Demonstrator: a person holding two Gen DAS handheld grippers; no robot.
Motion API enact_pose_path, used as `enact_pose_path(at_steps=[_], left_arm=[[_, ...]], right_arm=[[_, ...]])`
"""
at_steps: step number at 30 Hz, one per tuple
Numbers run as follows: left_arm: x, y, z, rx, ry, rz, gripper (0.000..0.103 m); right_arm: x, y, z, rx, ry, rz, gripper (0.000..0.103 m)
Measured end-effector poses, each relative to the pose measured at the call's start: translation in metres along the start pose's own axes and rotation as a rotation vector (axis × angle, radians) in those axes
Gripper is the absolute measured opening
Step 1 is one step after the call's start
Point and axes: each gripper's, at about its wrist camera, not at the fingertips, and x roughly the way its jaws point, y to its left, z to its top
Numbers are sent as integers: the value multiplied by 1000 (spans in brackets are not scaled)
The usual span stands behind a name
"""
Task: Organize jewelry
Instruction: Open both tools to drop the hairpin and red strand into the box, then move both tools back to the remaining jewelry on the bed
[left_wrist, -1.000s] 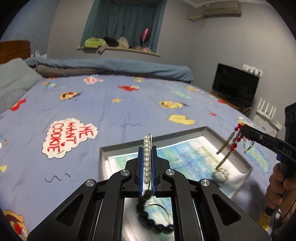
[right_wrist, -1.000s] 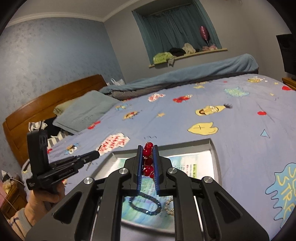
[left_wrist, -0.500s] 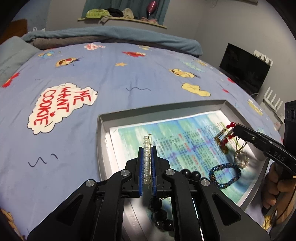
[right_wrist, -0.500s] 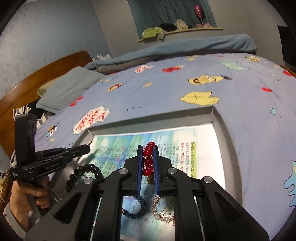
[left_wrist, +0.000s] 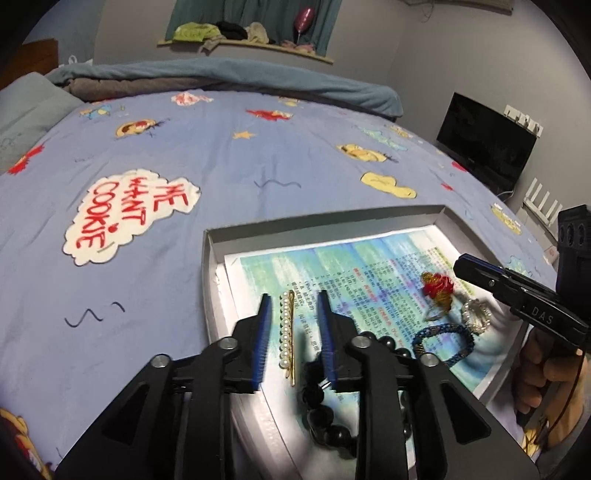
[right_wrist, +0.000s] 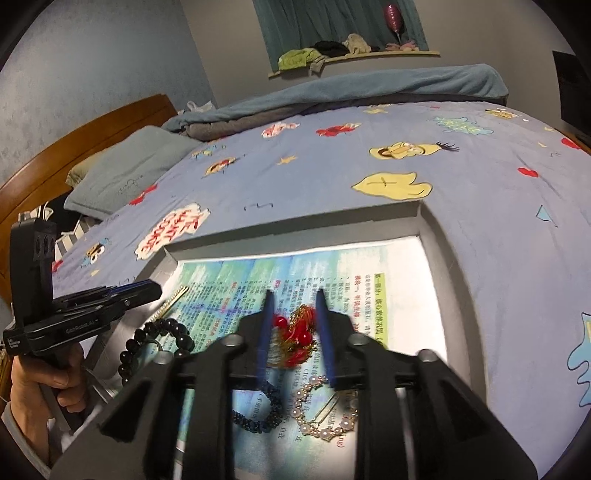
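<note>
Left tool (left_wrist: 293, 332): jaws parted, having just been opening; the blue pads touch nothing.
Pearl hair clip (left_wrist: 287, 338): one, lying flat on the tray's paper between the left tool's pads, clear of both; a single row of white pearls on a gold bar, running lengthwise along the fingers.
Black bead bracelet (left_wrist: 319, 400): one, a loop of glossy dark round beads, under and just right of the left tool's right finger, partly hidden by it.
Right tool (right_wrist: 295, 326): jaws parted, having just been opening; pads not pressing on anything.
Red bead earrings (right_wrist: 295, 338): a tangle of red beads and thin gold chain lying on the paper between the right tool's pads; how many pieces it holds cannot be told.
Blue bead bracelet (right_wrist: 264, 410): one, a dark blue loop, nearer than the right tool's tips and below its left finger.
Pearl piece (right_wrist: 325, 413): one, white pearls set in gold, beside the blue bracelet, under the right tool's right finger.
Tray (left_wrist: 295, 230): one, a shallow grey tray lined with a printed blue-green sheet; all the jewelry lies inside it.
Bed (left_wrist: 258, 147): blue cartoon-print sheet beneath and beyond the tray; a folded blue blanket (right_wrist: 369, 88) at its far edge.
</note>
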Motion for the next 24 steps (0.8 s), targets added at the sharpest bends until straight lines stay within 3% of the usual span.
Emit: enact_pose_path(at_steps=[5,8,12,16,24], left_arm=[[-20,-4,-3,13,-46,3,61],[-31,-7,-8,23,-66,9,69],[-44,-8,-14,17,-82,8,73],[-59,-9,-23,12,-98,15,75],[-85,-9,-48,8,-103,17,76]], right_arm=[[-13,0,0,0,-44,1,27],[-20,2,-2,-12,-64,4,28],[-29,7,-6,-28,-70,10,29],[-42,14,-17,-52,-74,14,37],[-70,34,-41,-122,-81,24,38]])
